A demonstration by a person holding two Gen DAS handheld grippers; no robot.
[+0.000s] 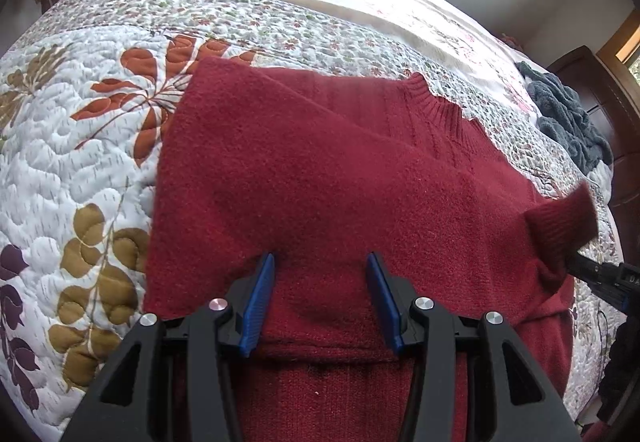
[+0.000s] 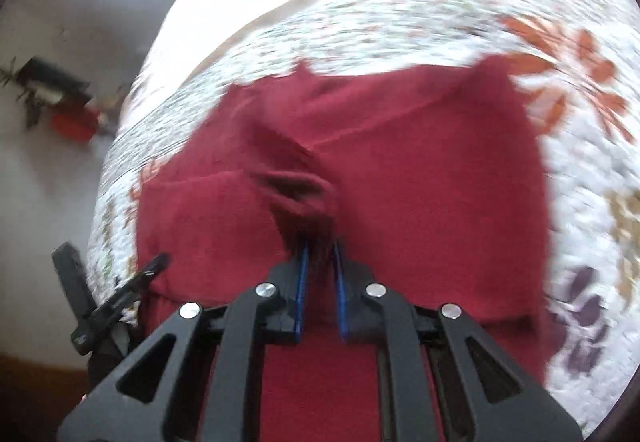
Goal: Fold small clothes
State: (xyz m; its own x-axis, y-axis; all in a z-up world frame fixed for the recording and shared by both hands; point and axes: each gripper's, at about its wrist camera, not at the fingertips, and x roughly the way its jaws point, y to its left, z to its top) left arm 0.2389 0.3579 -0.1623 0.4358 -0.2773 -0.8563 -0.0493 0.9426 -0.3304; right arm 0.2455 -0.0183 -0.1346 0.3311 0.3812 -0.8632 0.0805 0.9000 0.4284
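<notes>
Right wrist view smeared with motion blur, quilt [image 2: 400, 21] pattern at twelve o'clock reduced to streaks, clutter on the floor [image 2: 60, 97] at nine o'clock too soft to identify. Sweater cuff [image 2: 298, 197] bunched over the right gripper [image 2: 320, 246], fingertips buried in the knit, grip itself hidden. In the left wrist view, sweater [image 1: 320, 181] hem cut off at six o'clock behind the left gripper [image 1: 322, 262], blurred cuff at three o'clock.

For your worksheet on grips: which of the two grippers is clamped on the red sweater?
The right gripper: its jaws pinch the red sweater by its cuff. The left gripper hangs open above the cloth.
</notes>
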